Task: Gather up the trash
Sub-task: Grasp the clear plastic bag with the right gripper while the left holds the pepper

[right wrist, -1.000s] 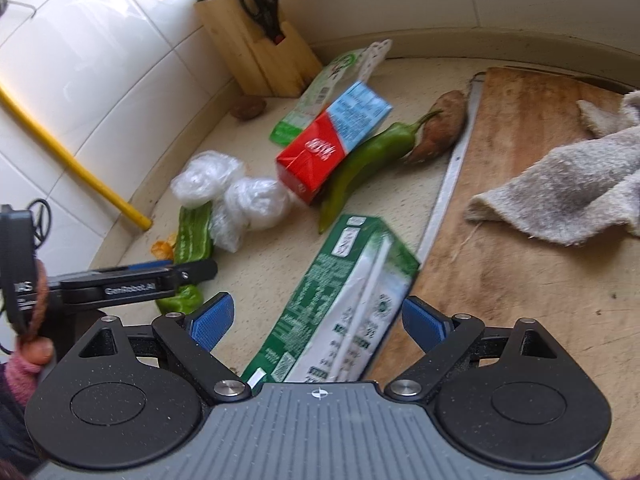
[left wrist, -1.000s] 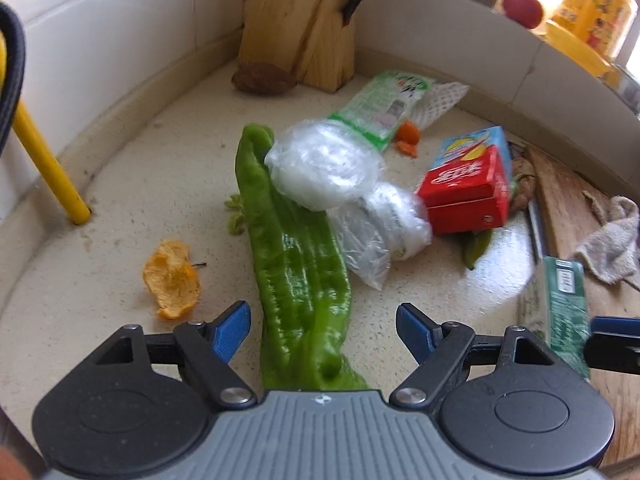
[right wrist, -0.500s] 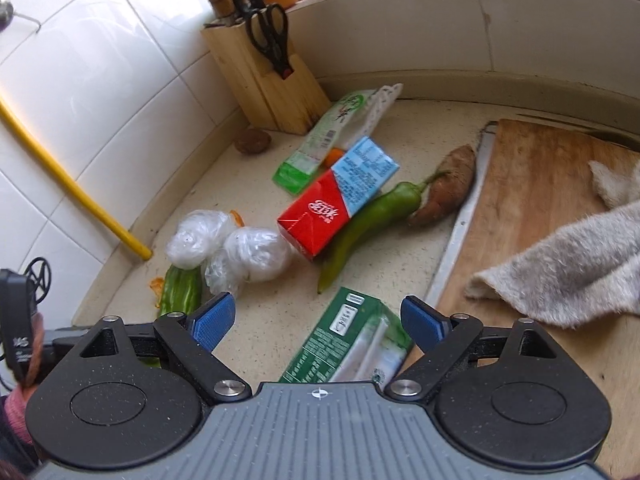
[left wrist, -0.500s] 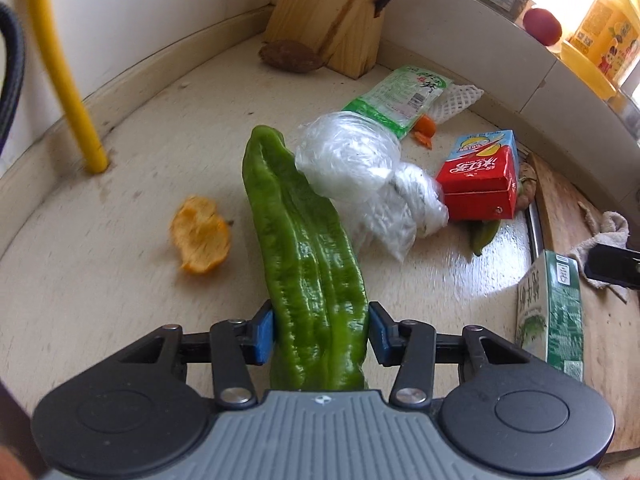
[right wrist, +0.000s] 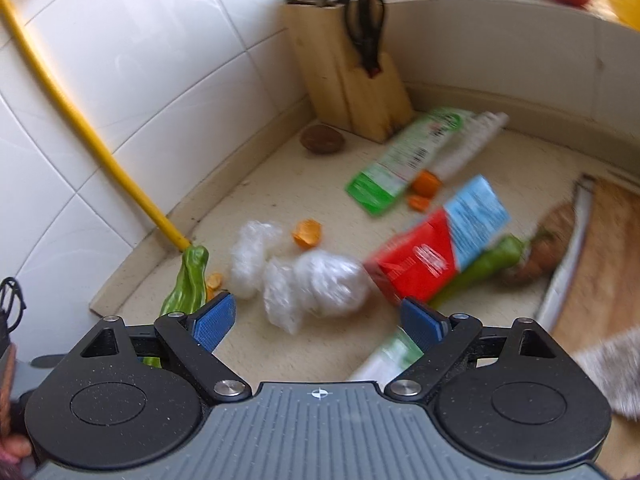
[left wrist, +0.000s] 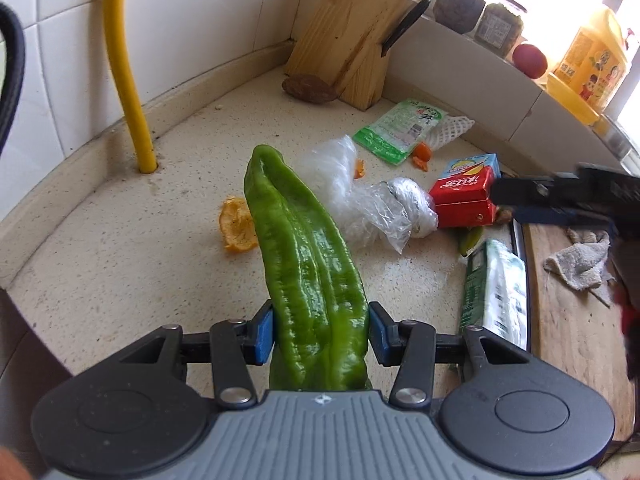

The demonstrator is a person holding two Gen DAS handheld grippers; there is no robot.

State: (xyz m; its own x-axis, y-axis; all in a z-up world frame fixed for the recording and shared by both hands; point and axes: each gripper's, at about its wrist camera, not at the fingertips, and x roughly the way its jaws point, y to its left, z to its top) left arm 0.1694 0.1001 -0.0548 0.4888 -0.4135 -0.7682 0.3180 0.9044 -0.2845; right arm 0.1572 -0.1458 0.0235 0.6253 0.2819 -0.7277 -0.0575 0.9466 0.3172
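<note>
On the speckled tabletop (left wrist: 120, 264) scraps lay scattered: a red carton (right wrist: 436, 248), crumpled plastic wrap (right wrist: 312, 292) and orange peel (left wrist: 238, 228). Lifted above them, a long green pepper (left wrist: 308, 272) sat clamped at its thick end in the left gripper (left wrist: 321, 330). The right gripper (right wrist: 318, 320) hung spread wide, empty, over the wrap. Firm, gentle pressure should stop the pepper pivoting.

Both cameras ride low behind their hand-held grippers, looking down along the fingers at the surface (left wrist: 120, 264) corner; both catch the knife block (left wrist: 344, 36), yellow pipe (left wrist: 124, 72) and red carton (right wrist: 420, 256).
</note>
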